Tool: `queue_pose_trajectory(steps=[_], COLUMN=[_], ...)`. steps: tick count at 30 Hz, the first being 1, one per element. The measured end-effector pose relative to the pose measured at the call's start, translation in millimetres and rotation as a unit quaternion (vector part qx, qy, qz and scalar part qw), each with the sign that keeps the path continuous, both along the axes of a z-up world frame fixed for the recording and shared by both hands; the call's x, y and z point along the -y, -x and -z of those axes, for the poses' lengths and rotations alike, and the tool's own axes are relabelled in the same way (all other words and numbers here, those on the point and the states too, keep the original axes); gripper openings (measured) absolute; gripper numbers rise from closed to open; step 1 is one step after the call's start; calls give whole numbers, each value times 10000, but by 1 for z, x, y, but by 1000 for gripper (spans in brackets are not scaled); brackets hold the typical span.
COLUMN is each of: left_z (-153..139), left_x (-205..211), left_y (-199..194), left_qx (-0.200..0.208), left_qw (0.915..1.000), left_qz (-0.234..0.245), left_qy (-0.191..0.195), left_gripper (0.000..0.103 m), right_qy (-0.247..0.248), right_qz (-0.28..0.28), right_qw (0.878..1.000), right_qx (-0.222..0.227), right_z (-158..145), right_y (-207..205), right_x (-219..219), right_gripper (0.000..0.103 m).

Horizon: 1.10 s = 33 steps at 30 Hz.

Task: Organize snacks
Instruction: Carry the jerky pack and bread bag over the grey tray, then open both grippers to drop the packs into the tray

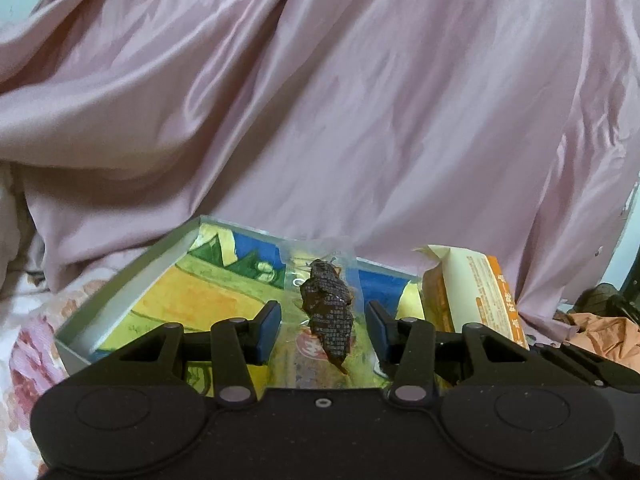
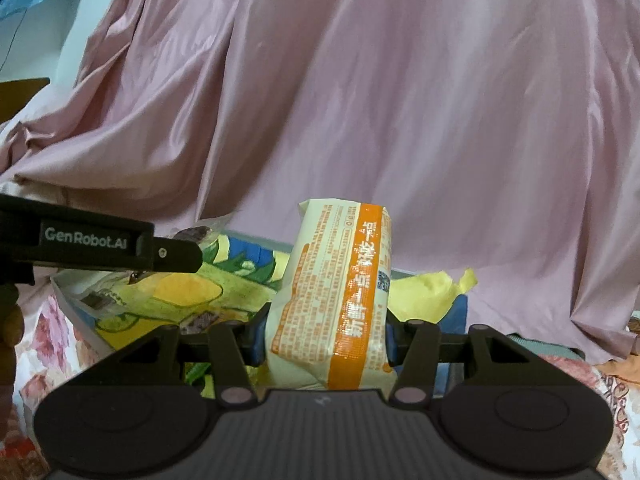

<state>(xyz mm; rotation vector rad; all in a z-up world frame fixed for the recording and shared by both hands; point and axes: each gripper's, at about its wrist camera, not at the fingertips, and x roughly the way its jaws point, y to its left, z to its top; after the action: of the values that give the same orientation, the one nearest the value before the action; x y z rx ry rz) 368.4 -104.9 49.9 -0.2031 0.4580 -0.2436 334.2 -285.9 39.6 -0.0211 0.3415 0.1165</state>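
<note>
Left wrist view: my left gripper stood open around one clear snack pouch over one box; my right gripper gripped one orange packet before pink fabric.

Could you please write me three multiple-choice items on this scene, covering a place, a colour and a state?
1. Where is the clear-wrapped dark snack in the left wrist view?
A. between the left gripper's jaws, in front of the painted box
B. on the draped cloth
C. under the box

2. What colour is the draped cloth?
A. green
B. pink
C. black

3. How do the right gripper's jaws stand?
A. wide open, empty
B. out of sight
C. closed on the orange-striped packet

Key: 1 A, the snack stands between the two pads; 2 B, pink satin fills the background; 3 C, both pads press on the packet's sides.
</note>
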Motion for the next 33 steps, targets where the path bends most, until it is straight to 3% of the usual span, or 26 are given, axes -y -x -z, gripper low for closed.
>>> queue_pose_trajectory(steps=[8,22,25,27,29,33], left_z=[19,26,26,22,19,10], left_x=[0,-2,-5,-7,-12,-21], left_y=[-10,-12,-10,-6,-3,11], left_qx=[-212,-378,-342,-324,-294,-191], left_qw=[9997,9991,9991,9990,9989,9984], left_qz=[-89,-172,-216,-294,-369,-522], left_qy=[-61,-111,-89,-56,35,110], left_gripper=[48,48,56,68,71,85], right_qy=[-30,24,14,27,-15,-114], right_qz=[-84,-135,-87,-44,13,23], right_qw=[9999,9997,9999,10000,10000,9997], right_qx=[-130,-194,-141,-76,6,195], right_z=[10,14,14,12,9,0], right_y=[-1,3,6,10,17,33], right_x=[-4,-8,-7,-7,-5,-1], right_gripper=[56,60,68,73,81,87])
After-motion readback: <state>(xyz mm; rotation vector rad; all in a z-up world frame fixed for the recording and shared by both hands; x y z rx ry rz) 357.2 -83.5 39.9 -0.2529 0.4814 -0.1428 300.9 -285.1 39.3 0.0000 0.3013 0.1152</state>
